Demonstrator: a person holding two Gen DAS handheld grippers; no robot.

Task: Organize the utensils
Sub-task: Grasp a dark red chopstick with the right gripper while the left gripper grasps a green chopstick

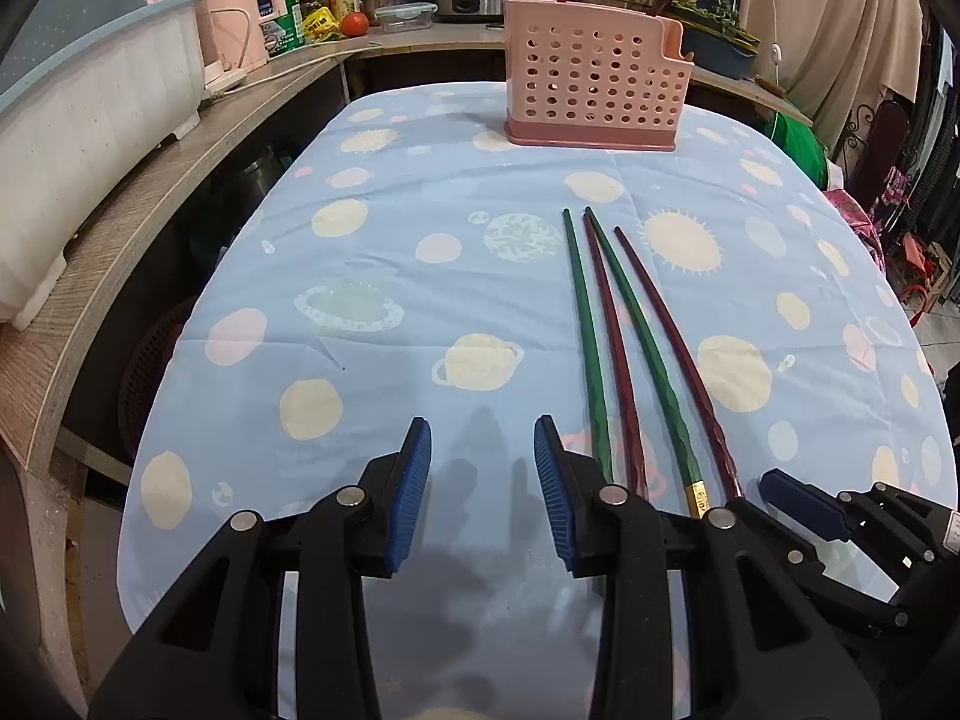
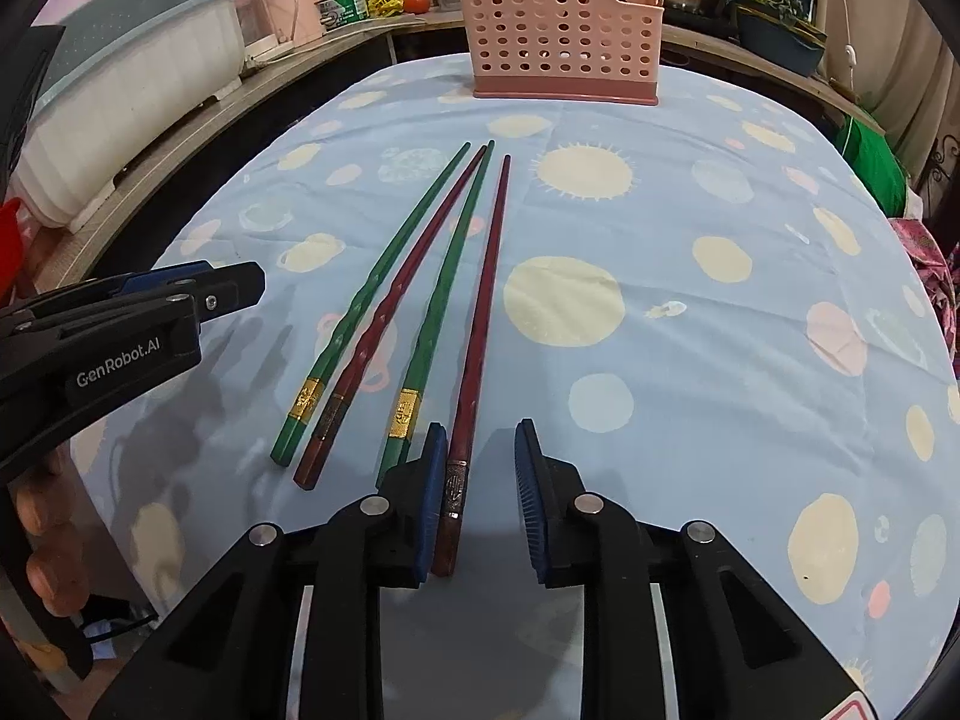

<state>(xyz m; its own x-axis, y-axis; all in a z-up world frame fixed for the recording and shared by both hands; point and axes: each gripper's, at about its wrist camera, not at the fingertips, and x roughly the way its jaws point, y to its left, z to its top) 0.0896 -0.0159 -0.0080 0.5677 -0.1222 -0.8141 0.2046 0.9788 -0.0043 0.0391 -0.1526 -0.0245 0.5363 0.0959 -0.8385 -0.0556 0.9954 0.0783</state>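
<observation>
Both grippers hover with jaws wide apart, empty: right gripper (image 2: 477,492) straddles the outermost red chopstick (image 2: 480,324); left gripper (image 1: 483,489) sits beside four chopsticks (image 1: 624,342) on the tabletop (image 1: 372,228), pink holder (image 1: 594,84) beyond.

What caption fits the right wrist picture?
Open right hand-held gripper straddles a red chopstick before the pink basket.
</observation>
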